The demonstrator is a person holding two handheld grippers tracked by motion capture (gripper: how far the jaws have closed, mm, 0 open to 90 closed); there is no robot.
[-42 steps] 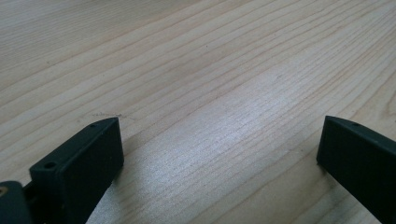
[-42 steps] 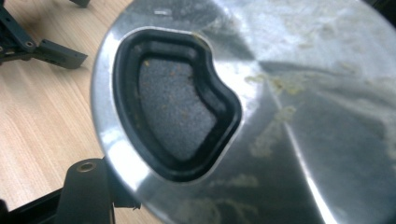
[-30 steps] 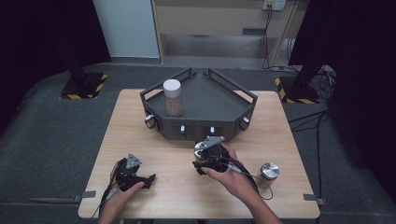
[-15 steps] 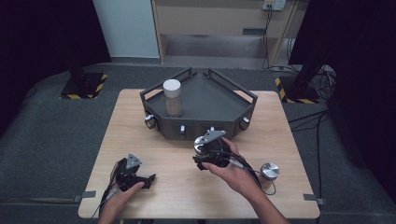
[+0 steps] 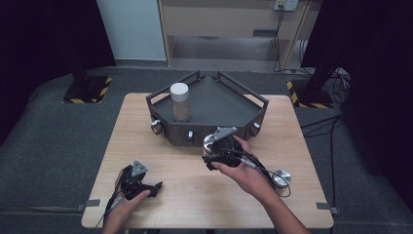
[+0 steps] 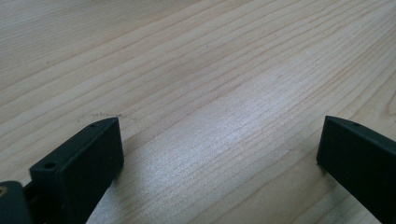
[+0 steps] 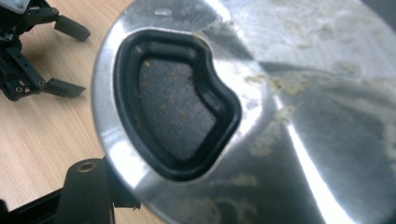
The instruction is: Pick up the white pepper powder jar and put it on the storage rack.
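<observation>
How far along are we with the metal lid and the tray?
Done: the jar stands in the tray. In hand: the right gripper holds the metal lid by the tray's front. Left: the lid is not in the tray yet, a second metal piece lies on the table, and the left gripper rests open.

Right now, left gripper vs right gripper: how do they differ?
The left gripper is open with nothing between its jaws; the right gripper grips a metal lid. The left gripper sits low at the table's near edge; the right gripper is by the dark tray. Both are hand-held.
</observation>
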